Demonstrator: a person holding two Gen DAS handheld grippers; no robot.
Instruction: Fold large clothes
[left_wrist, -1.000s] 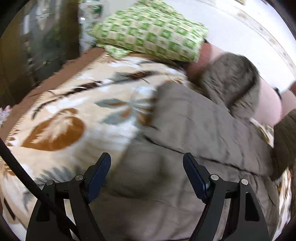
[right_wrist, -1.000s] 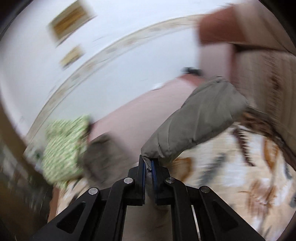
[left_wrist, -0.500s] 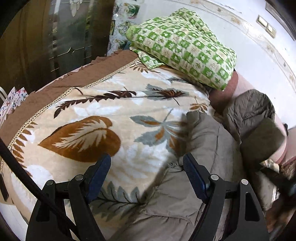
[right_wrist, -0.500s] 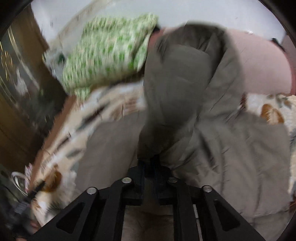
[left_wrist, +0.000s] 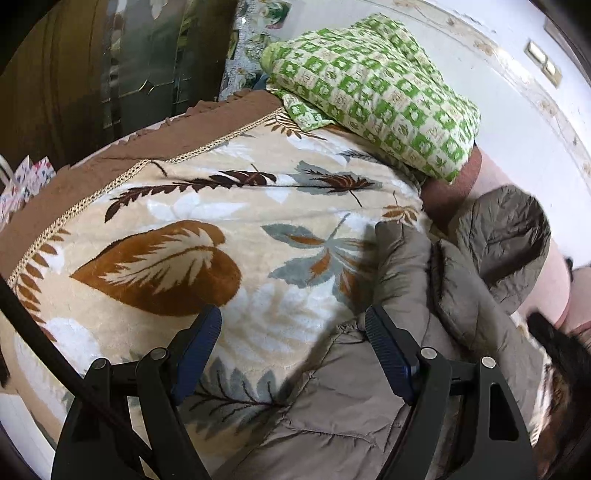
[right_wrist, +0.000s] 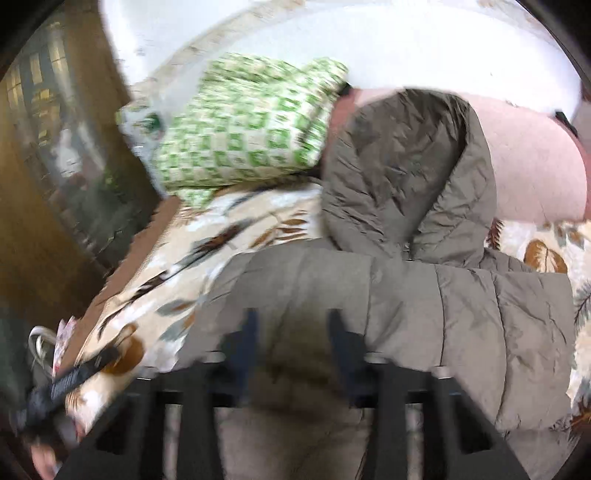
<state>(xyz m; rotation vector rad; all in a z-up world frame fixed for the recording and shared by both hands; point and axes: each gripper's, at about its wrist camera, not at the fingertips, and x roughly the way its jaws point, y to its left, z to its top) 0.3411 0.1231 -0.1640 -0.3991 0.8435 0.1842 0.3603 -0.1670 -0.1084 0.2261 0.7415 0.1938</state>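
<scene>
A large grey-brown padded hooded jacket (right_wrist: 424, 295) lies on a leaf-patterned blanket (left_wrist: 184, 229) on a bed. Its hood (right_wrist: 399, 170) points toward the far wall, and a sleeve lies folded across the body. In the left wrist view the jacket (left_wrist: 424, 302) is at the right and lower middle. My left gripper (left_wrist: 291, 343) is open and empty, hovering over the jacket's left edge and the blanket. My right gripper (right_wrist: 291, 332) is open, blurred by motion, just above the jacket's body.
A green checked pillow (left_wrist: 376, 88) lies at the head of the bed. A dark wooden cabinet (left_wrist: 92, 74) stands left of the bed. A white wall (right_wrist: 332, 40) runs behind, with pink bedding (right_wrist: 528, 158) beside the hood.
My right gripper carried the sleeve across onto the jacket body, then opened and let it go. My left gripper stayed open and shifted slightly left over the blanket.
</scene>
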